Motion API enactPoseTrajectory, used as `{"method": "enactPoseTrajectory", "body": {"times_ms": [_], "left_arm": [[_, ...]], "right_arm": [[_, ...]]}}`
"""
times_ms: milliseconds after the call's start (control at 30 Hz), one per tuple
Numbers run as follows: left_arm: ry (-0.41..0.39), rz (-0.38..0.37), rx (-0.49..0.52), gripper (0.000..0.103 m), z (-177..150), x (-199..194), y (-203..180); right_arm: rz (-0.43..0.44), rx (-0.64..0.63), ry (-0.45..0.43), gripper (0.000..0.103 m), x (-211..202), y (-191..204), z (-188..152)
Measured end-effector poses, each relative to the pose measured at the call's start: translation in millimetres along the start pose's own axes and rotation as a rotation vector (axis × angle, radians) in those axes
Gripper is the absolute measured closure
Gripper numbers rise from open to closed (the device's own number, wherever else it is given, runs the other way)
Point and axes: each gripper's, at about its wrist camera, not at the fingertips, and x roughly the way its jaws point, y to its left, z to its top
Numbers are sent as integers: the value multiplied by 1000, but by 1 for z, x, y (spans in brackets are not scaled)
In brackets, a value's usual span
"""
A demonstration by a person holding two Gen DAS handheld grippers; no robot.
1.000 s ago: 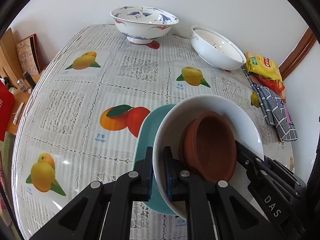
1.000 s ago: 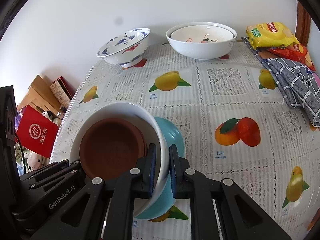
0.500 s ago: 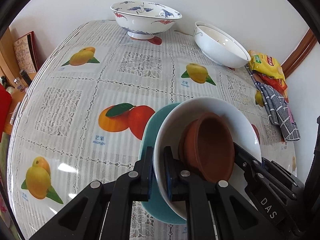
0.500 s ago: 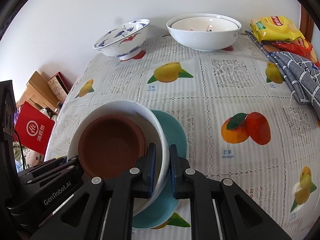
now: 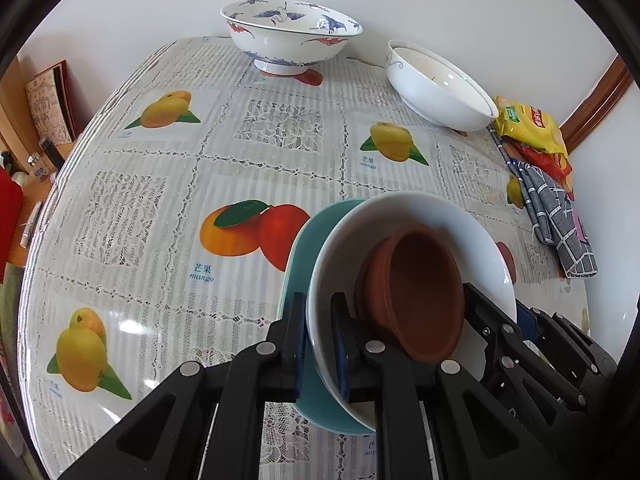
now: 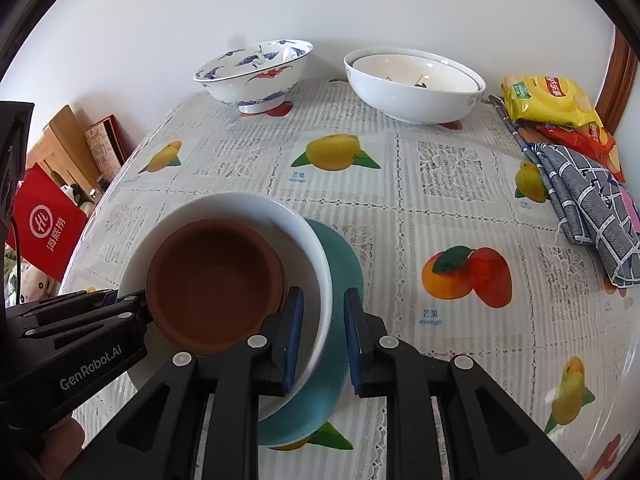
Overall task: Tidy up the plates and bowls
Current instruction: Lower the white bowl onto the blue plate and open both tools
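Fruit-print tablecloth (image 5: 256, 168) over a table against a white wall. Left wrist view: left gripper (image 5: 318, 344), jaws narrow, pads astride the near rim of the white bowl (image 5: 416, 216), which sits in the teal plate (image 5: 308, 240) and carries the brown bowl (image 5: 416, 292); whether the pads press or merely flank the rim cannot be told. Far edge: painted bowl (image 5: 288, 36) and nested white bowls (image 5: 436, 92), well apart from the stack. Right wrist view: right gripper (image 6: 322, 336), jaws just opening, a gap at the outer pad (grip apparently released), white bowl (image 6: 224, 204) and teal plate (image 6: 344, 264) rims between them; brown bowl (image 6: 216, 272) nested inside. Stack appears to be resting on the cloth. Handling note: open both sides fully before lifting away, withdraw straight back along the fingers so no pad drags a rim and tilts the stack.
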Motion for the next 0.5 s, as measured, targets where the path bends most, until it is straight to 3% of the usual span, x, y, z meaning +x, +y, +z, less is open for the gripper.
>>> {"method": "enactPoseTrajectory", "body": {"times_ms": [500], "left_arm": [[-48, -1, 2, 89, -13, -33, 1]], "right_arm": [[17, 30, -39, 81, -36, -8, -8]]}}
